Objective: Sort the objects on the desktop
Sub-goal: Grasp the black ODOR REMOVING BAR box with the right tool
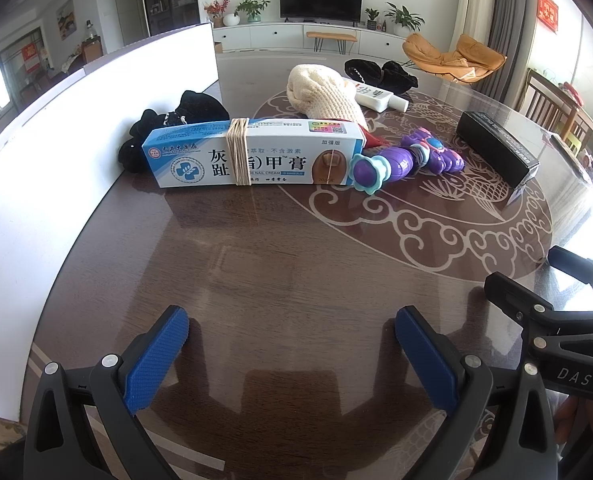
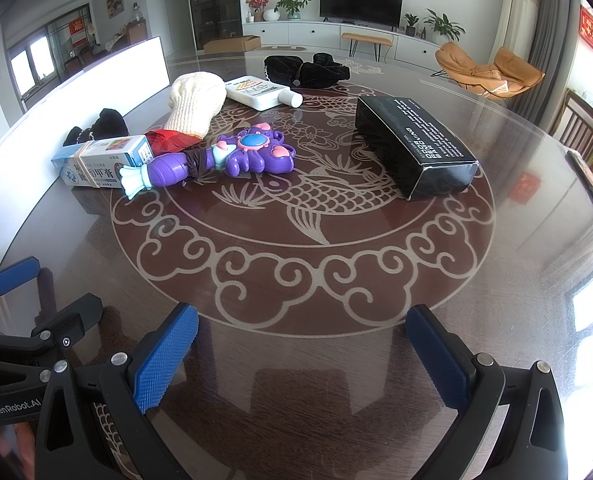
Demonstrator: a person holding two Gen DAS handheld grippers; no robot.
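Spreading across both views, a round dark-brown wooden desk (image 2: 336,360) with a pale fish-and-cloud inlay is seen carrying all the objects. A tall white board (image 1: 56,168) is stood along its left edge. Toward the right side a long black rectangular carton with white lettering (image 2: 412,142) is laid flat, well apart from the rest. Near the board, a blue-and-white cardboard box of nail cream bound with tan string (image 1: 256,152) is placed lengthwise, with a black fabric bundle (image 1: 176,128) just behind it. A cream knitted glove with a red cuff (image 2: 194,106) is laid behind the box, its cuff end reaching the box's right end. A purple plastic toy wand with teal flower end and pink buttons (image 2: 224,160) is set just beside the box, its teal end touching the box's corner. Farther back, a white flat bottle with a round cap (image 2: 262,92) is seen beside the glove, and a second black fabric heap (image 2: 304,66) lies behind the bottle.

The left gripper (image 1: 292,344) is held low over bare desk near the front edge, its blue-padded jaws wide apart and clamped on nothing. The right gripper (image 2: 302,344) is held alongside it, jaws likewise wide apart and holding nothing.
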